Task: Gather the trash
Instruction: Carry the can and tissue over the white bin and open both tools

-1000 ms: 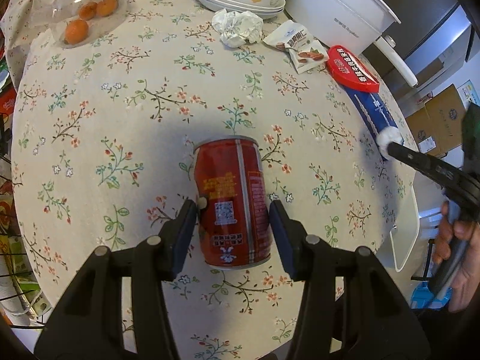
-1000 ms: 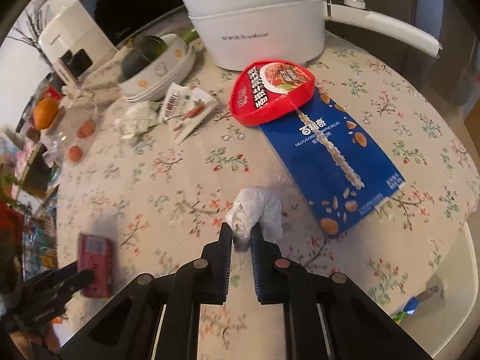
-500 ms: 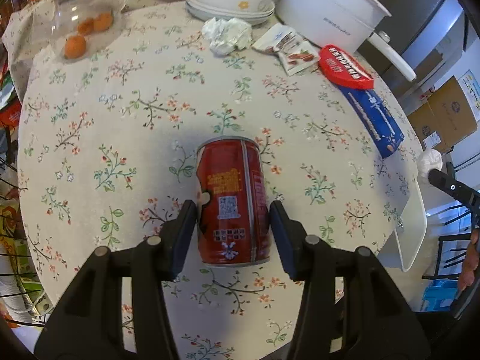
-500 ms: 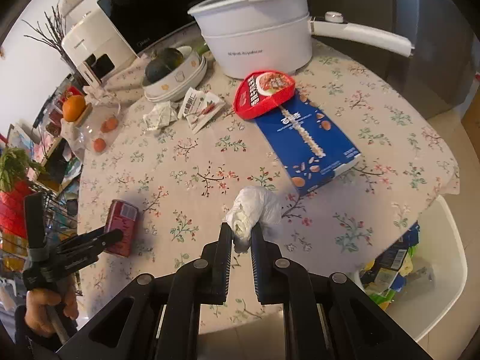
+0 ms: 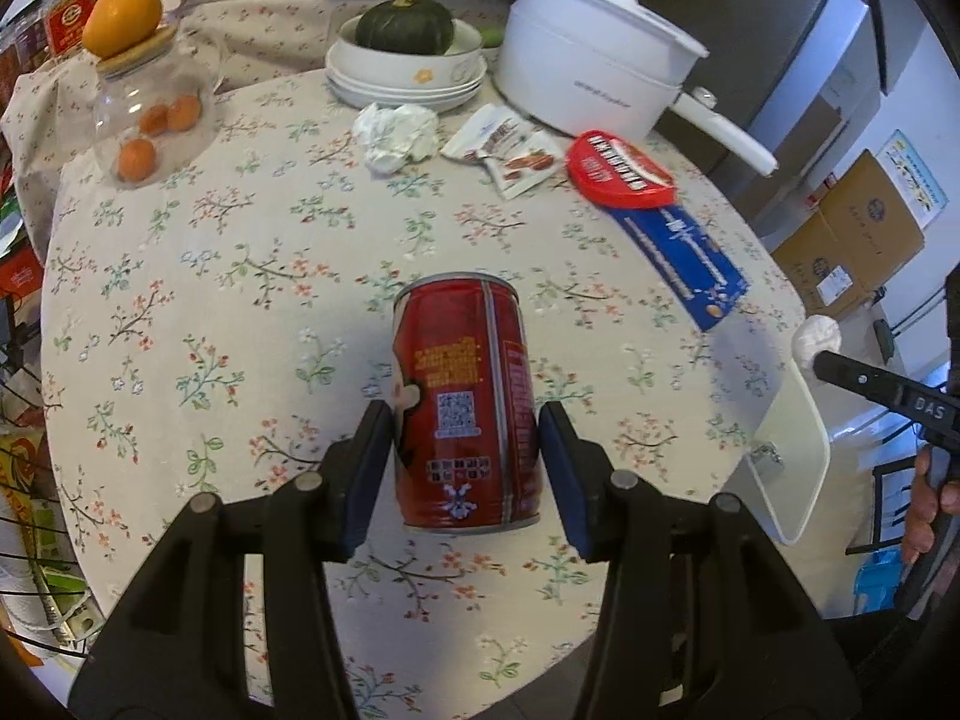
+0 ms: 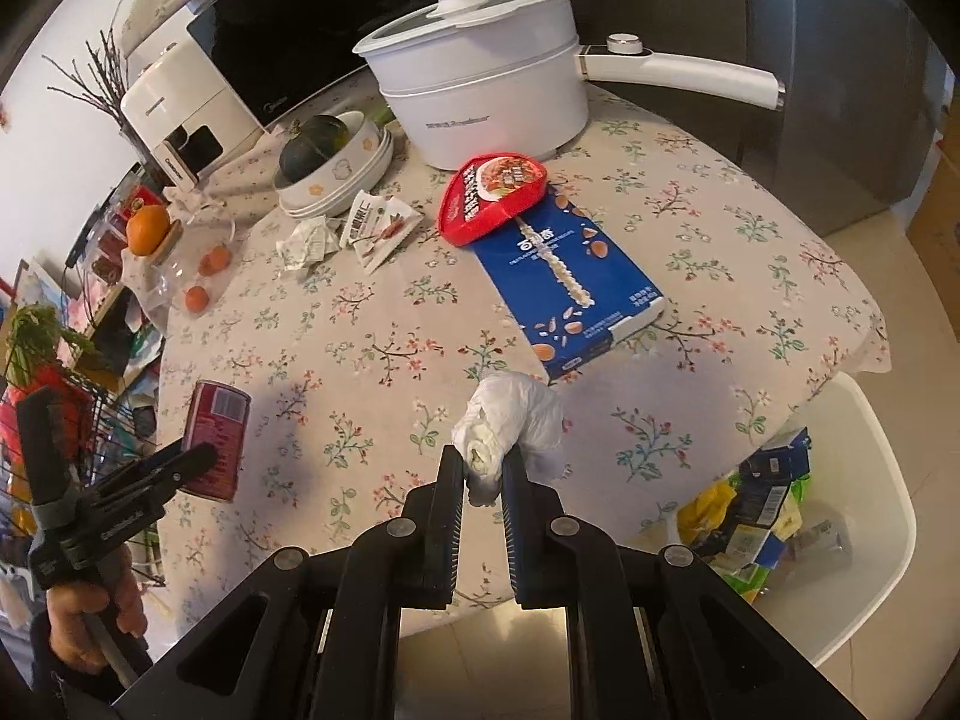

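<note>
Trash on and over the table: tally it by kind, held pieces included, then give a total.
Red cans: 1, red can held in the left tool
Crumpled tissues: 2, one in the right tool, one by the bowls
Snack wrappers: 2, snack wrappers
Red lids: 1, red lid
Blue boxes: 1, blue box
Total: 7

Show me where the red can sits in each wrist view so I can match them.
Left wrist: red can at centre, clamped between the left gripper fingers.
Right wrist: same can at far left, over the table edge.
Shared landmark: blue biscuit box, upper right in the left view, centre-right in the right.
</note>
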Demonstrator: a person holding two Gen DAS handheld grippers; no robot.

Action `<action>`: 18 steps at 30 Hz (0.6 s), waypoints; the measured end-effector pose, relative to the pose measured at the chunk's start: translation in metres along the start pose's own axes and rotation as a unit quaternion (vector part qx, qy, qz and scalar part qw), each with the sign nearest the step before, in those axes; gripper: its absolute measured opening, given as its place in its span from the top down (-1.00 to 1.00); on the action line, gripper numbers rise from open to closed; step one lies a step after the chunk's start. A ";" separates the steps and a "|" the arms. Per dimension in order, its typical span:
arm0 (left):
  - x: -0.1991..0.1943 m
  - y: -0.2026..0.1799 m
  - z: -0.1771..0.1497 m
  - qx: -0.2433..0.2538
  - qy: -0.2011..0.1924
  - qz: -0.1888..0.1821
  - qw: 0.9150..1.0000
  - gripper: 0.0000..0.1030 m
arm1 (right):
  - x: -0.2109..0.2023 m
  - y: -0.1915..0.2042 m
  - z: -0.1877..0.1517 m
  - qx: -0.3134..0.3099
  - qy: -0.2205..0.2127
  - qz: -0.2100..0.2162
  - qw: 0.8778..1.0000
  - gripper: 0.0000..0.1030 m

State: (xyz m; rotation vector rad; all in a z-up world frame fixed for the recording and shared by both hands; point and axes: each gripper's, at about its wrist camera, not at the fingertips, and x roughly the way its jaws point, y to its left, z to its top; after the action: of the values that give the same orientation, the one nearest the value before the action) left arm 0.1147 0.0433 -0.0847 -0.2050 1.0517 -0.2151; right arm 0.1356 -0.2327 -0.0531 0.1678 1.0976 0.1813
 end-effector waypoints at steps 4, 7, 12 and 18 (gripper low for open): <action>-0.006 -0.016 0.000 0.012 -0.006 -0.017 1.000 -0.01 | -0.007 -0.012 -0.005 0.003 0.000 -0.004 1.000 0.75; -0.009 -0.033 -0.002 0.024 -0.010 -0.033 0.999 -0.01 | -0.012 -0.025 -0.009 0.011 0.000 -0.010 1.000 0.75; -0.011 -0.064 -0.005 0.052 -0.014 -0.057 0.997 -0.01 | -0.024 -0.052 -0.017 0.031 -0.003 -0.018 0.999 0.75; -0.004 -0.103 -0.009 0.081 -0.010 -0.081 0.993 -0.01 | -0.038 -0.086 -0.027 0.050 -0.005 -0.029 0.998 0.75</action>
State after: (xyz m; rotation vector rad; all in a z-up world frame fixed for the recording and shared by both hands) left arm 0.0968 -0.0550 -0.0575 -0.1451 0.9934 -0.4429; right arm 0.1000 -0.3233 -0.0518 0.2266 1.1005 0.0739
